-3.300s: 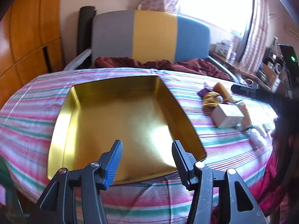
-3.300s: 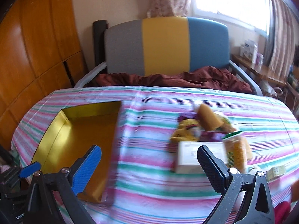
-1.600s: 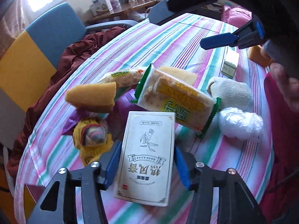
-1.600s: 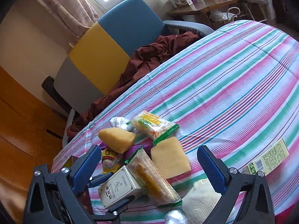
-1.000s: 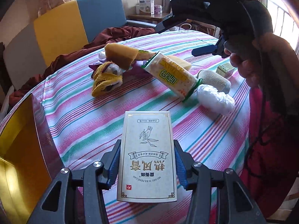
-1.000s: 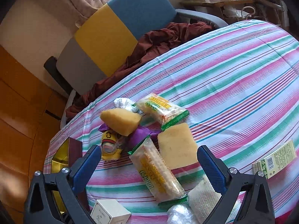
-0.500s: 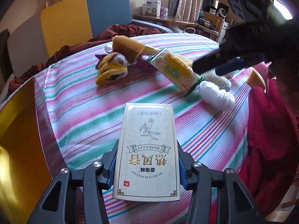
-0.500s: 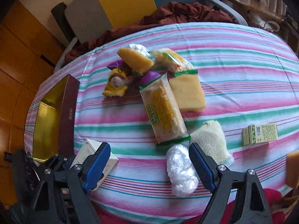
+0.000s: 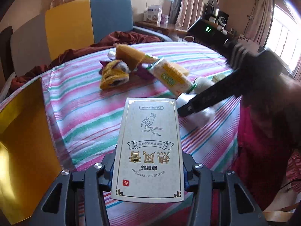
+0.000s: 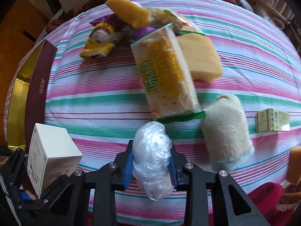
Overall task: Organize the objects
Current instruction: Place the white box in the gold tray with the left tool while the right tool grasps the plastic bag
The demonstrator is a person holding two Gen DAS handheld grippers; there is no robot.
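Left wrist view, from the left: the gold tin (image 9: 22,150) sits at the edge of the striped surface (image 9: 79,116), and the part of its inside that shows holds nothing. The left gripper (image 9: 148,171) has its jaws clamped on a white box (image 9: 148,150), held above the surface just beside the tin's wall. Beyond it lie a yellow plush toy (image 9: 114,73), a sponge wedge (image 9: 129,56) and a cracker pack (image 9: 171,79). On the right the right gripper (image 9: 210,98) shows as a dark blurred bar reaching down to a white bundle.

Right wrist view, from the left: the tin (image 10: 35,86), dark red outside and gold inside, lies at the far left, again with nothing visible in it. The box (image 10: 50,154) is in the lower left, off the surface, in the left gripper (image 10: 35,194). The toy (image 10: 97,41) and wedge (image 10: 129,13) lie at the far side, with the cracker pack (image 10: 167,77) leaning over a second sponge (image 10: 199,58). At centre the right gripper (image 10: 152,167) has its jaws closed on a plastic-wrapped bundle (image 10: 152,160), which lies on the surface just below the pack's green end. Right of it are a rolled towel (image 10: 225,131) and a small green carton (image 10: 272,120), well apart from the tin.
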